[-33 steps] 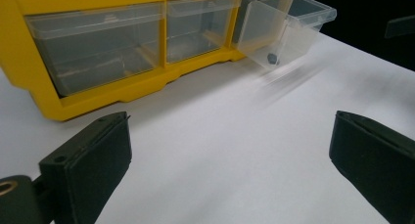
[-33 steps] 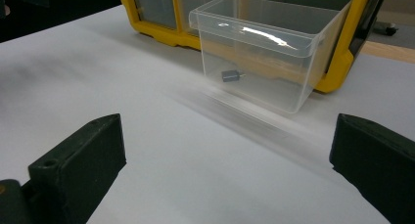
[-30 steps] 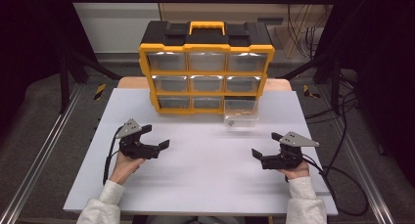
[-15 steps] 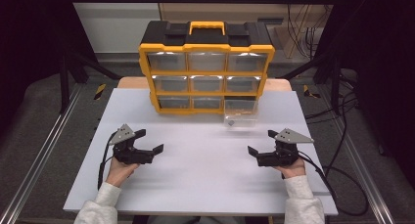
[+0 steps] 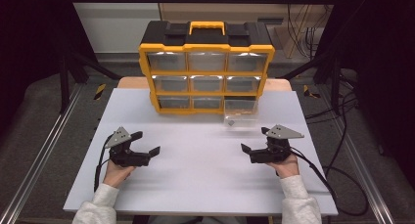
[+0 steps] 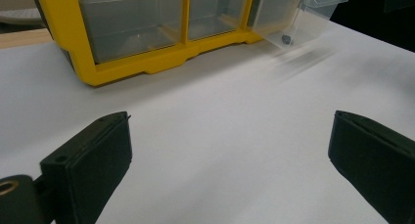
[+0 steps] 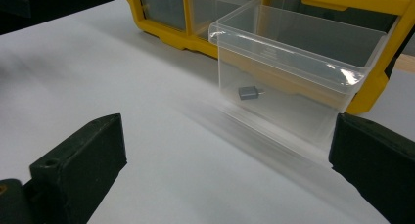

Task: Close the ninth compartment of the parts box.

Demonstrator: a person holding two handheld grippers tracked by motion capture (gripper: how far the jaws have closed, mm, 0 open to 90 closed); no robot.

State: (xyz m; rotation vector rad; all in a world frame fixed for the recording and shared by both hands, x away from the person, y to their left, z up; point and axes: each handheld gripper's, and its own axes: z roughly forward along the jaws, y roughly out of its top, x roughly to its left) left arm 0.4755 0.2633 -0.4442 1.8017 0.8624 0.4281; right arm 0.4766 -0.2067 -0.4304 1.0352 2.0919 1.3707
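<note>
A yellow and black drawer organizer (image 5: 205, 67) stands at the back of the white table (image 5: 195, 190). Its bottom right clear drawer (image 5: 240, 117) is pulled out, and a small dark part (image 7: 249, 92) lies on the drawer's floor. My left gripper (image 5: 147, 142) rests at the front left, open and with nothing between its jaws. My right gripper (image 5: 253, 139) is at the front right, also open with nothing in it, just short of the drawer (image 7: 293, 82). From the left gripper (image 6: 230, 160), the organizer (image 6: 142, 62) and drawer (image 6: 298, 18) lie farther off.
Metal rails run along both sides of the table, and cables (image 5: 337, 170) trail off to the right. The organizer's other drawers are pushed in. Bare white tabletop lies between the two grippers.
The left gripper has drifted left and toward the person. The right gripper has shifted slightly left. Both stay open.
</note>
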